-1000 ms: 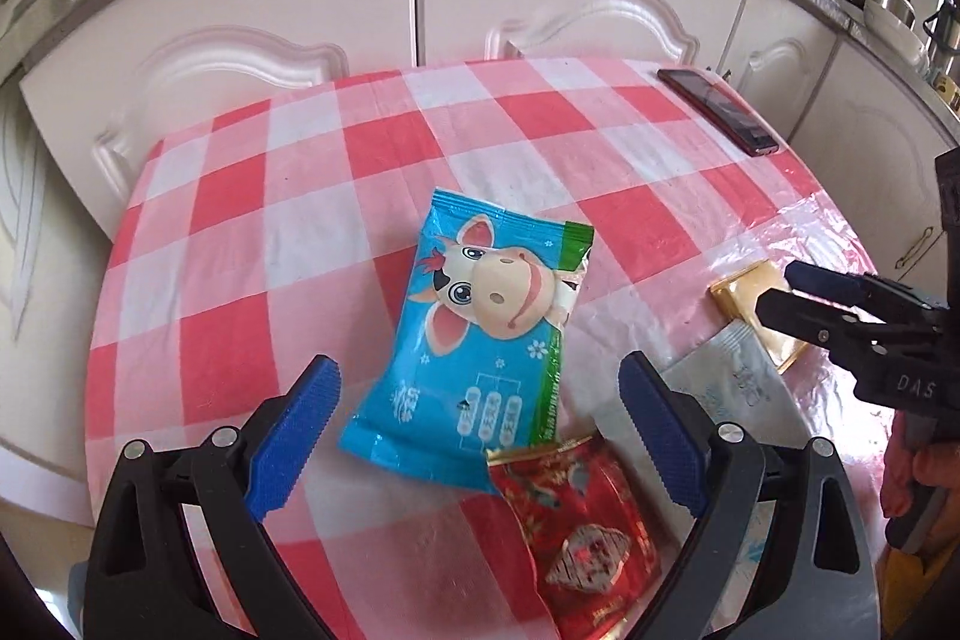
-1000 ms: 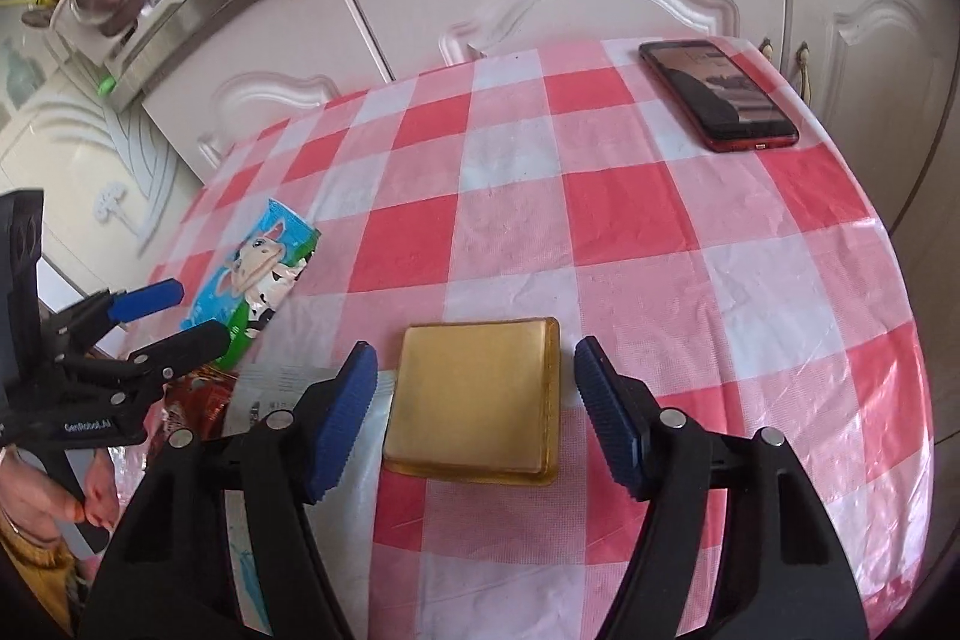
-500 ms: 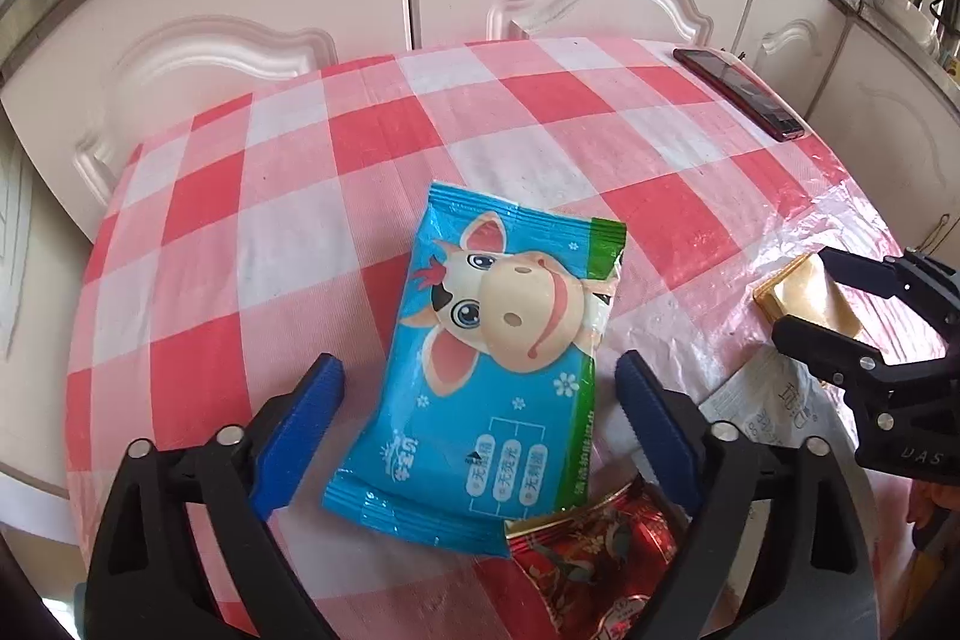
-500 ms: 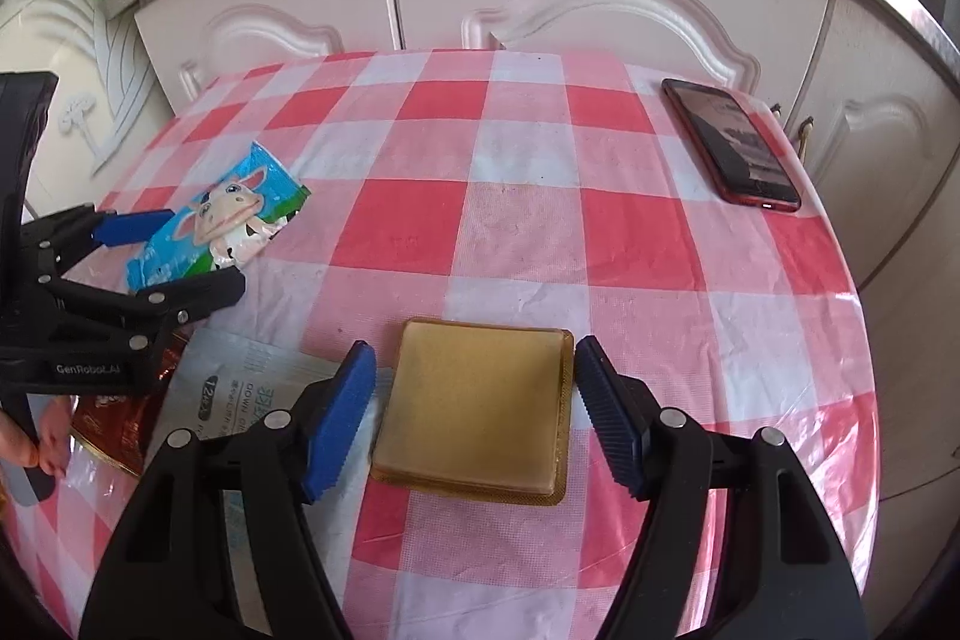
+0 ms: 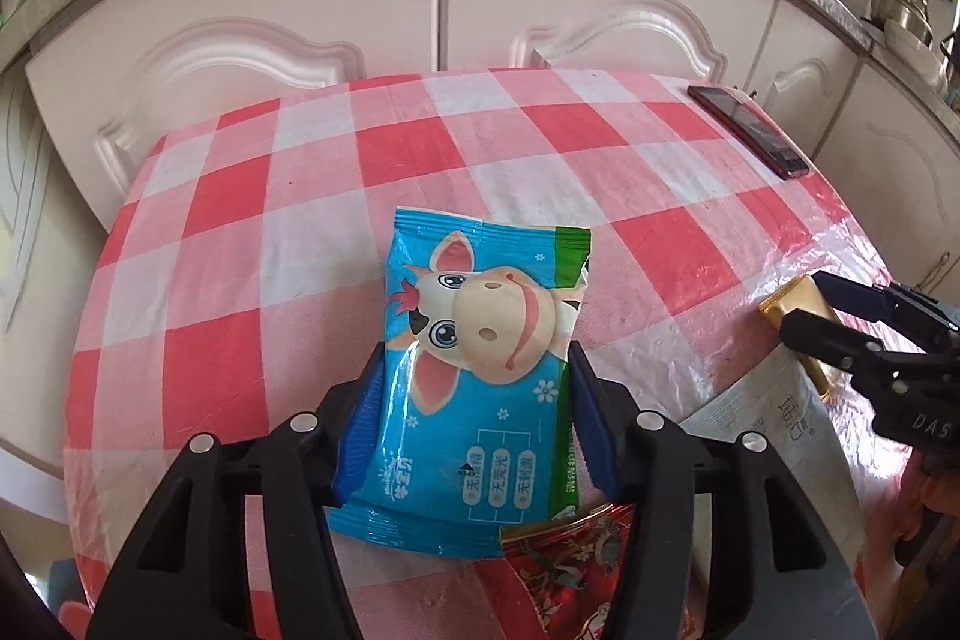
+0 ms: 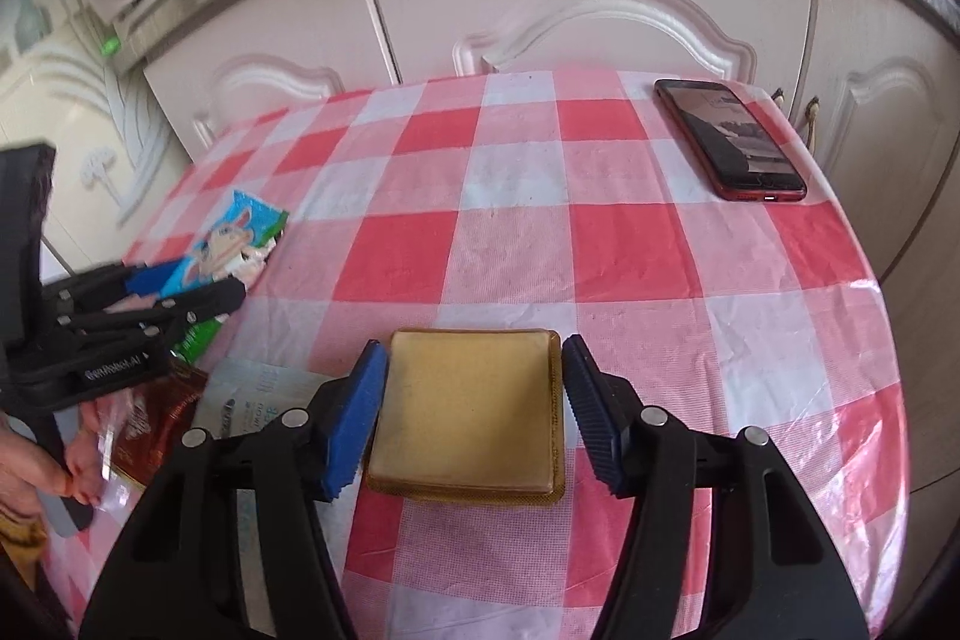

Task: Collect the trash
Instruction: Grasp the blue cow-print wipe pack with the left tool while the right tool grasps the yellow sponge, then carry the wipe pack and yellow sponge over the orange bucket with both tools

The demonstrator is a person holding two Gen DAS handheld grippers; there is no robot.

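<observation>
A blue cow-print packet [image 5: 474, 292] lies on the red-and-white checked table [image 5: 240, 220]. My left gripper [image 5: 474, 364] straddles its near half, and its closing jaws press the blue pads against both long sides. From the right wrist the same packet [image 6: 240, 232] shows at the left, with the left gripper [image 6: 186, 283] on it. A flat yellow square packet [image 6: 468, 412] lies between the pads of my right gripper [image 6: 474, 349]. Its jaws are closing, the pads are right at the packet's edges, and the packet is undeformed. From the left wrist, the right gripper [image 5: 807, 301] flanks the yellow packet [image 5: 780, 304].
A red foil wrapper [image 5: 564, 568] and a white sachet [image 5: 774, 430] lie near the table's front edge, between the two grippers. A dark phone [image 6: 732, 142] rests at the far right corner. White cabinet doors stand behind the table, and a hand [image 6: 36, 466] holds the left gripper.
The left jaws have come in from wide open onto the sides of the blue packet. The right jaws have narrowed a little around the yellow packet.
</observation>
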